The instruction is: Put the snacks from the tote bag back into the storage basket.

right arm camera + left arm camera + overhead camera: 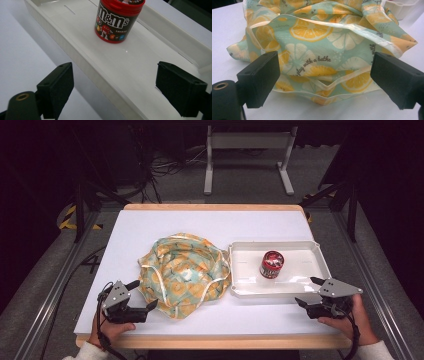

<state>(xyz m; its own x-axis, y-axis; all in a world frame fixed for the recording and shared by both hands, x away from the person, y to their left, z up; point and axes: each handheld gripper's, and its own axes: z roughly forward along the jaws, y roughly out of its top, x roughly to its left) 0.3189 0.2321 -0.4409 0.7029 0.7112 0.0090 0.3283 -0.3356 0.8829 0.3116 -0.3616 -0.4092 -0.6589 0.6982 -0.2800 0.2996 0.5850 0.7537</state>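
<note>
A crumpled cloth bag (183, 270) printed with orange and lemon slices on pale green lies mid-table; in the left gripper view the bag (322, 47) spreads just beyond the jaws. My left gripper (142, 296) sits at the bag's near left corner, open, jaws apart and holding nothing (324, 77). A red and brown M&M's tub (271, 264) stands upright in a white tray (300, 250). My right gripper (309, 291) hovers at the tray's near right corner, open (113, 87), with the M&M's tub (115, 21) ahead of it inside the tray (75, 50).
The white tabletop (130, 235) has a wooden edge strip. A grey metal frame (247, 150) and cables lie on the floor beyond the table. Bare table stretches behind the bag and tray.
</note>
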